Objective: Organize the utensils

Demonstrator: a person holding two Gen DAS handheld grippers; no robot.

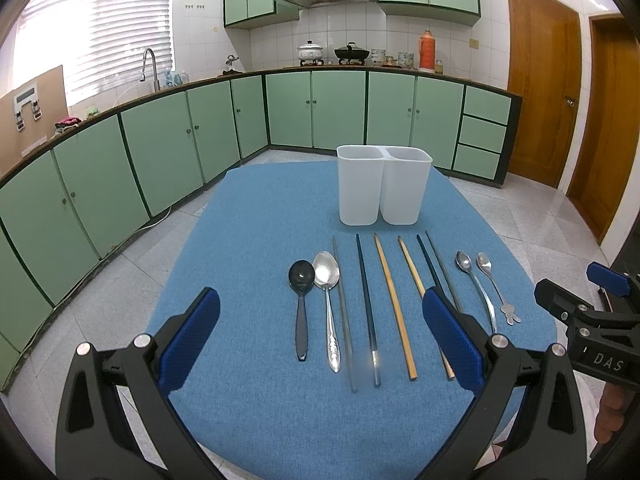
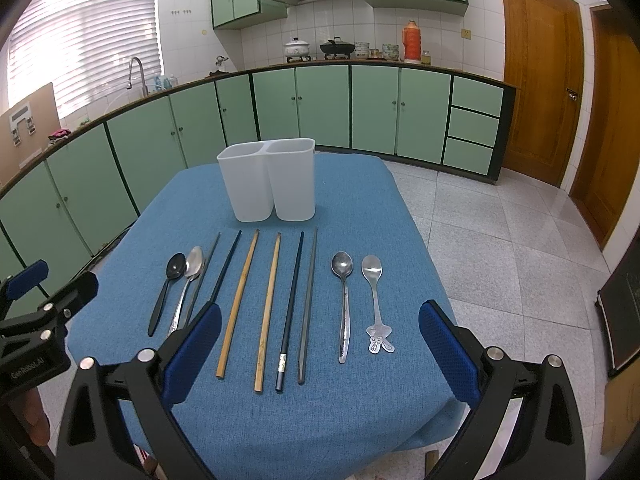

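Note:
A white two-compartment holder (image 1: 382,186) (image 2: 269,179) stands upright at the far side of a blue-clothed table (image 1: 256,240) (image 2: 360,208); I cannot see inside it. In front of it lie, left to right, a black spoon (image 1: 301,292) (image 2: 167,286), a large silver spoon (image 1: 328,296) (image 2: 188,280), several chopsticks (image 1: 394,304) (image 2: 268,308), and two small steel spoons (image 1: 476,286) (image 2: 344,300), one with a bunny-shaped handle (image 2: 376,304). My left gripper (image 1: 322,340) is open and empty above the near edge. My right gripper (image 2: 320,352) is open and empty, also showing in the left wrist view (image 1: 576,292).
Green kitchen cabinets (image 1: 160,152) curve around the room behind the table, with pots on the counter (image 1: 332,56) and a sink tap (image 1: 150,68). Wooden doors (image 1: 540,88) stand at the right. Tiled floor (image 2: 500,248) surrounds the table.

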